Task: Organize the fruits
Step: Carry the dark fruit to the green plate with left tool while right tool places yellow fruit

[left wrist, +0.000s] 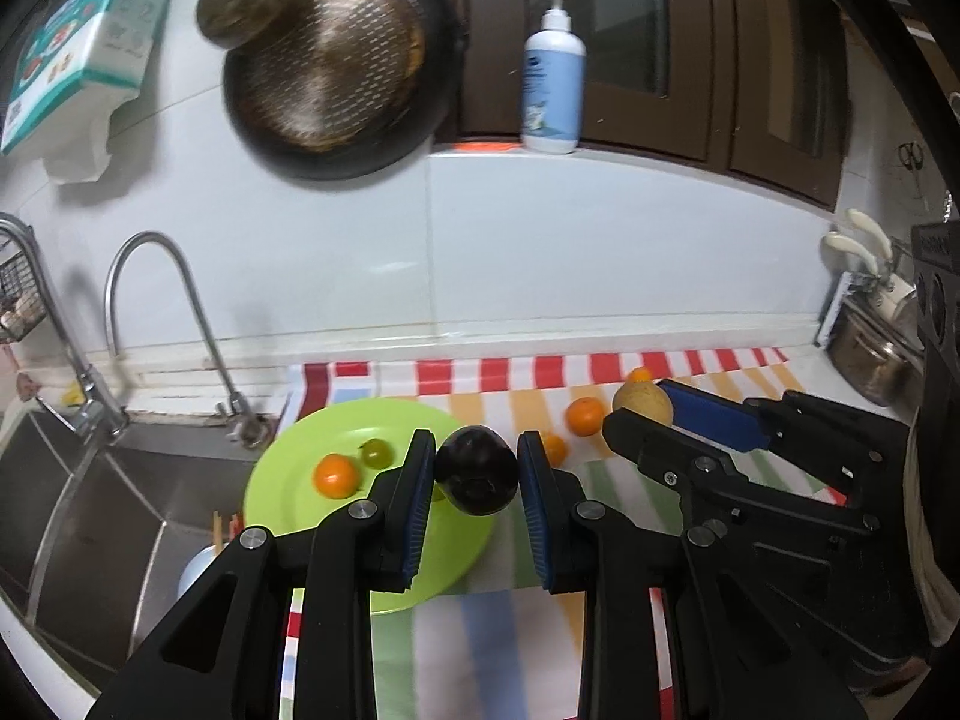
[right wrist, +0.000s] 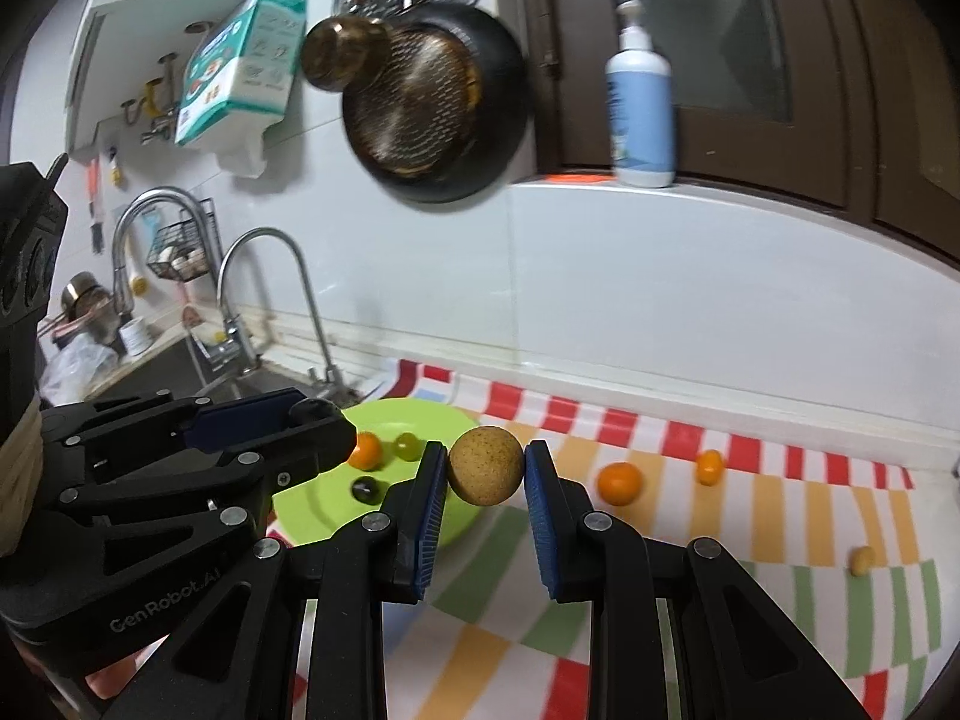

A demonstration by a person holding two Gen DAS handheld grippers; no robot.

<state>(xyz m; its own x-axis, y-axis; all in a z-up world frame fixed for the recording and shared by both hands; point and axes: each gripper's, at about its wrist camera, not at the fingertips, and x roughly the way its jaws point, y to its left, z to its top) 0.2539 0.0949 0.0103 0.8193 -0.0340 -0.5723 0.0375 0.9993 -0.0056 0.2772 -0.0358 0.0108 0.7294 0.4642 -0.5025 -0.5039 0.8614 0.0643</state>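
My left gripper [left wrist: 476, 468] is shut on a dark purple fruit [left wrist: 476, 471] and holds it above the right edge of the green plate [left wrist: 282, 498]. On the plate lie an orange [left wrist: 336, 476] and a green grape [left wrist: 376, 453]. My right gripper [right wrist: 486, 474] is shut on a tan speckled round fruit [right wrist: 485, 465], held above the striped cloth [right wrist: 750, 516] right of the plate [right wrist: 312, 510]. In the right wrist view the plate holds an orange [right wrist: 366, 450], a green grape [right wrist: 407, 445] and a dark grape [right wrist: 364, 488].
On the cloth lie an orange [right wrist: 619, 483], a small orange fruit [right wrist: 710, 467] and a small yellow fruit [right wrist: 862, 560]. A steel sink [left wrist: 90, 498] with a tap [left wrist: 168, 312] is left of the plate. A pan [left wrist: 336, 72] hangs on the wall. A pot [left wrist: 870, 360] stands at right.
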